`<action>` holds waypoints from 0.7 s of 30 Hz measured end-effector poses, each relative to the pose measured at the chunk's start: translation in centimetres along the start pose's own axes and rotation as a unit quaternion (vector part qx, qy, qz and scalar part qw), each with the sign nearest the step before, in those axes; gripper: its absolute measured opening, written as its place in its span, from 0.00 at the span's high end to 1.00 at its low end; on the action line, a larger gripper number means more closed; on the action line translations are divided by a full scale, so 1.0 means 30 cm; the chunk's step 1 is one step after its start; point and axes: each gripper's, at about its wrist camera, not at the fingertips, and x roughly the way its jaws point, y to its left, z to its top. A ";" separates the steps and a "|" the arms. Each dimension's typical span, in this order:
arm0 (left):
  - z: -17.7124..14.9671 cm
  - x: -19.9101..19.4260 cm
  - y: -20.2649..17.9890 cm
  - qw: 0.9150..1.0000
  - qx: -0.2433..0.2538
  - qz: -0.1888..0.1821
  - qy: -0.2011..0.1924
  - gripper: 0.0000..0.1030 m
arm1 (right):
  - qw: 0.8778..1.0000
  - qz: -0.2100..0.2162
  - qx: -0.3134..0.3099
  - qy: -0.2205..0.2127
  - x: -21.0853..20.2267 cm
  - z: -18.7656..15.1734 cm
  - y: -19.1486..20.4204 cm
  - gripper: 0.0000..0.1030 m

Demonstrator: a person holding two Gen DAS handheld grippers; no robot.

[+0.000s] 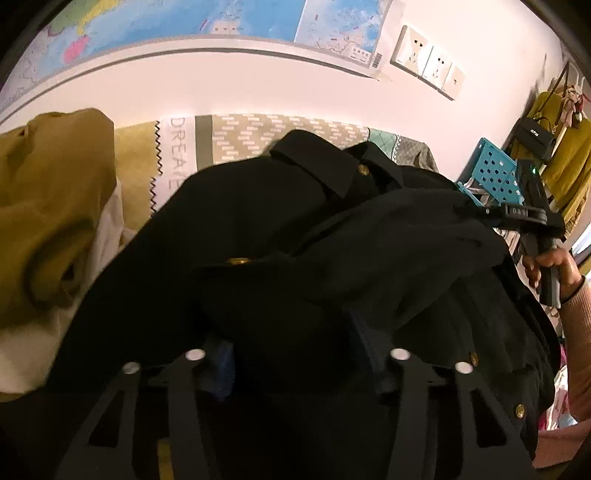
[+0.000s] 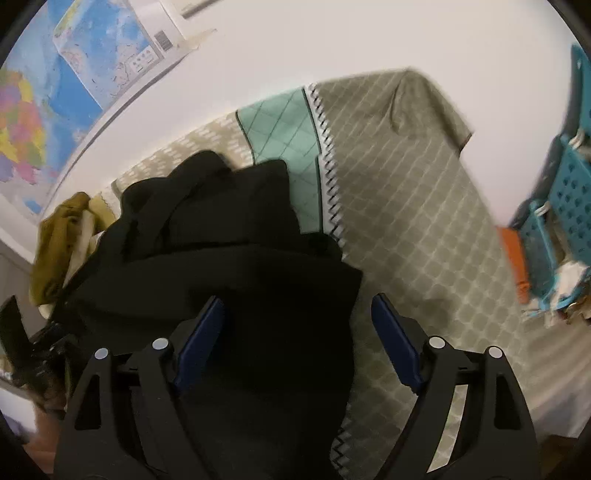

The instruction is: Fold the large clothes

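A large black coat (image 1: 258, 229) with gold buttons lies bunched on the patterned table cover (image 1: 258, 136). It drapes over my left gripper (image 1: 295, 354) and hides the fingertips, so its state is unclear. In the right wrist view the coat (image 2: 240, 258) lies between the wide-open blue pads (image 2: 395, 339) of my right gripper (image 2: 295, 325), which hangs over the coat's right edge without closing on it. The right gripper also shows in the left wrist view (image 1: 532, 218), held by a hand at the coat's right side.
A mustard-yellow garment (image 1: 55, 206) over a cream one lies left of the coat. A blue perforated basket (image 1: 491, 173) stands off the table's right end, with yellow clothes and a black bag hanging behind. Maps (image 1: 184, 22) and wall sockets are on the wall behind.
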 end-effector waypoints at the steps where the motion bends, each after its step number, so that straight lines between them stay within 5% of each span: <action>1: 0.006 -0.001 0.011 1.000 -0.004 0.010 0.001 0.71 | 1.000 0.020 0.002 0.004 0.010 -0.006 -0.001 0.49; 3: 0.022 0.001 0.037 1.000 -0.013 0.022 0.005 0.79 | 0.999 0.031 -0.020 -0.001 0.008 -0.004 0.015 0.82; 4: 0.029 -0.004 0.061 1.000 -0.027 0.011 0.008 0.80 | 0.999 0.033 -0.025 -0.006 -0.004 0.001 0.021 0.88; 9: 0.046 -0.025 0.095 0.999 -0.030 0.011 0.002 0.69 | 0.998 -0.009 -0.053 -0.043 -0.070 0.029 0.041 0.91; 12: 0.044 0.004 0.084 0.999 -0.025 0.029 0.016 0.61 | 0.999 -0.033 -0.042 -0.005 0.001 0.023 0.016 0.71; 14: 0.042 0.017 0.081 0.998 -0.023 0.057 0.026 0.54 | 0.998 -0.062 -0.021 -0.016 -0.003 0.015 0.010 0.44; 18: 0.030 -0.080 0.076 0.997 -0.011 0.074 -0.015 0.32 | 0.992 -0.077 -0.049 -0.086 -0.120 -0.006 0.107 0.39; 21: -0.006 -0.231 0.096 0.993 -0.009 0.095 -0.074 0.27 | 0.985 -0.041 -0.124 -0.110 -0.182 -0.040 0.269 0.34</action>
